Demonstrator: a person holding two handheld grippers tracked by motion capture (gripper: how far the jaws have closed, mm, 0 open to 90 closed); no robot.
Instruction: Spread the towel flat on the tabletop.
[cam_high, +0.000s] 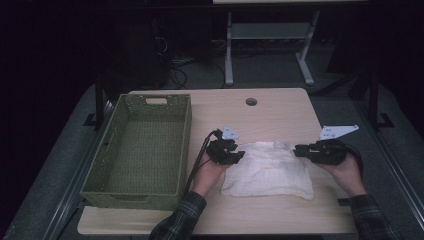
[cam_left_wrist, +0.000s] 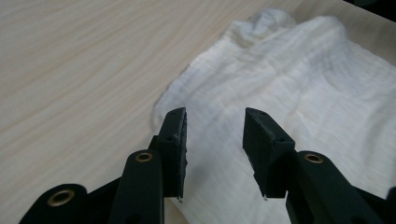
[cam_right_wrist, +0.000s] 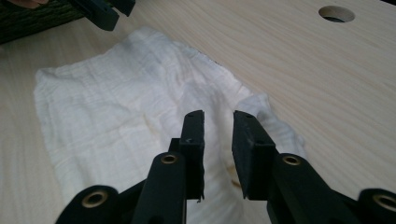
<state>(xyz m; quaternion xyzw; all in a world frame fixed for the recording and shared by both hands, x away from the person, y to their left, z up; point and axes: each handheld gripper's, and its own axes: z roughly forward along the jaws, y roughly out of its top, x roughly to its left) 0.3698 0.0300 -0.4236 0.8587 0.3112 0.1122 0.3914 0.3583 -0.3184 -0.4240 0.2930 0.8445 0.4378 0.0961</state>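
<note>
So I've got a white cloth (cam_high: 269, 170) lying flat-ish on the wooden table (cam_high: 280, 112), just right of the green woven basket (cam_high: 145, 150). My left gripper (cam_high: 239, 156) is at the cloth's upper left corner, jaws parted with a clear gap, nothing pinched between them, cloth (cam_left_wrist: 299, 79) right underneath. My right gripper (cam_high: 299, 150) sits at the upper right corner, jaws also apart but narrower, hanging over the rumpled edge of the cloth (cam_right_wrist: 116, 102) without clamping it.

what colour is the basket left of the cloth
Olive green woven basket, clearest in the high view.
</note>
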